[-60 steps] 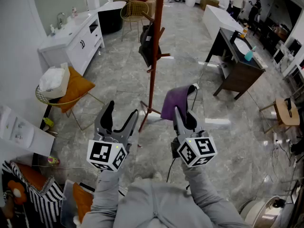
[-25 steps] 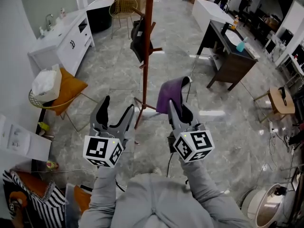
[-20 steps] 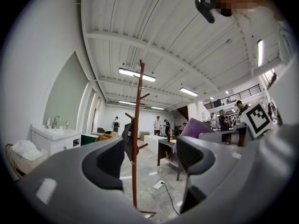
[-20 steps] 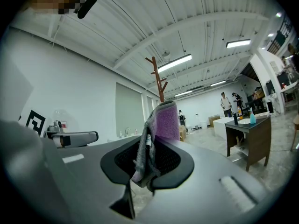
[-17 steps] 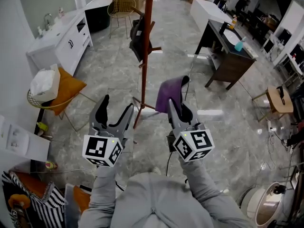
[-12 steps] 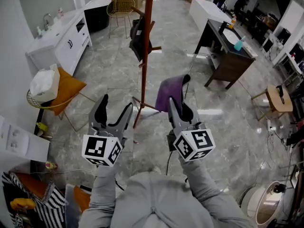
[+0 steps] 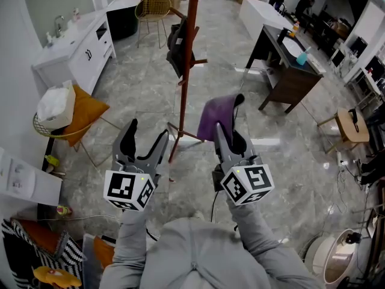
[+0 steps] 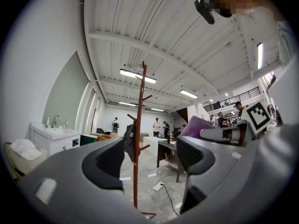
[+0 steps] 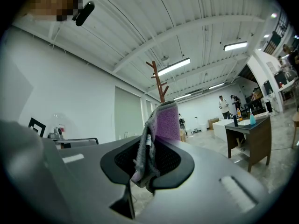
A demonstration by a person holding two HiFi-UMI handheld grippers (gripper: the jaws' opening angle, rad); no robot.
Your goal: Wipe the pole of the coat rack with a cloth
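Note:
A tall red-brown coat rack (image 7: pixel 185 65) stands on the marble floor ahead of me, with a dark bag (image 7: pixel 178 48) hung on a peg. Its pole (image 8: pixel 137 139) shows between the jaws in the left gripper view. My left gripper (image 7: pixel 144 142) is open and holds nothing, low and left of the pole's foot. My right gripper (image 7: pixel 227 131) is shut on a purple cloth (image 7: pixel 215 115), which stands up from the jaws just right of the pole without touching it. In the right gripper view the cloth (image 9: pixel 161 125) hides most of the rack (image 9: pixel 159 84).
A white vanity cabinet (image 7: pixel 78 44) stands at the left, with a wire chair holding an orange cushion (image 7: pixel 81 112) near it. A dark wooden desk (image 7: pixel 292 65) is at the right, a small stool (image 7: pixel 349 125) beyond it. A cable (image 7: pixel 240 98) lies on the floor.
The view has shifted slightly, so the rack sits a little more to the right. Both grippers keep nearly the same pose, the cloth still clamped in the right one.

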